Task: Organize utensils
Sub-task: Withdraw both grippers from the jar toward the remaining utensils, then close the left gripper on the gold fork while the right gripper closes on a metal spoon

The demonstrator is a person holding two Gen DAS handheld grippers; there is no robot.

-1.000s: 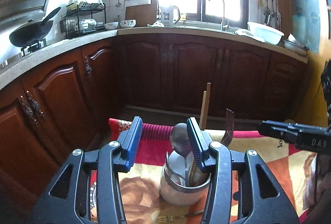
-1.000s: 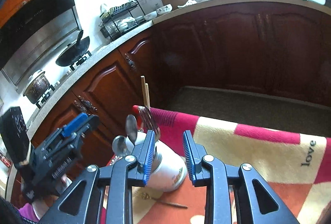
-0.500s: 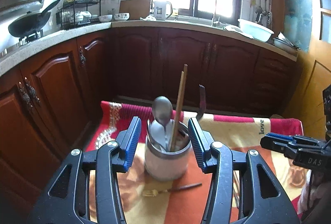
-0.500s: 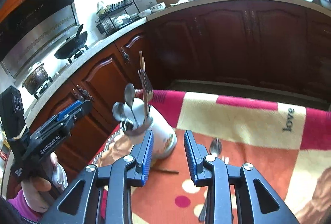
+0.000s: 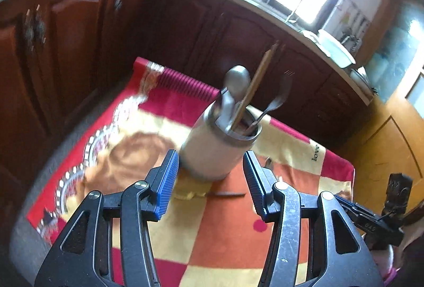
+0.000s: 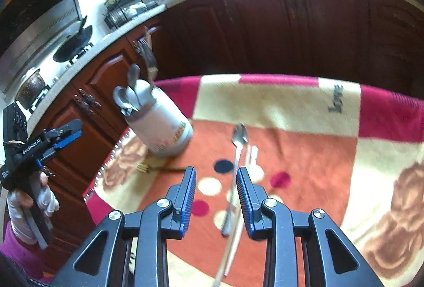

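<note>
spoon (image 6: 239, 137): lies flat on blanket (image 6: 278, 106), bowl end away from you, handle running back btwn your right jaws; long axis in line w/ the fingers.
right hand-held gripper (image 6: 216, 198): nearer one; jaws part spread, nothing pinched, spoon below, not touched.
fork (image 6: 159, 168): loose on blanket, just in front of crock (image 5: 214, 146), crosswise to you.
crock: upright, holds spoons, chopsticks, fork.
left hand-held gripper (image 5: 209, 183): jaws opening wide, crock just ahead, no contact.
next, I'd judge: right drops onto spoon handle.
</note>
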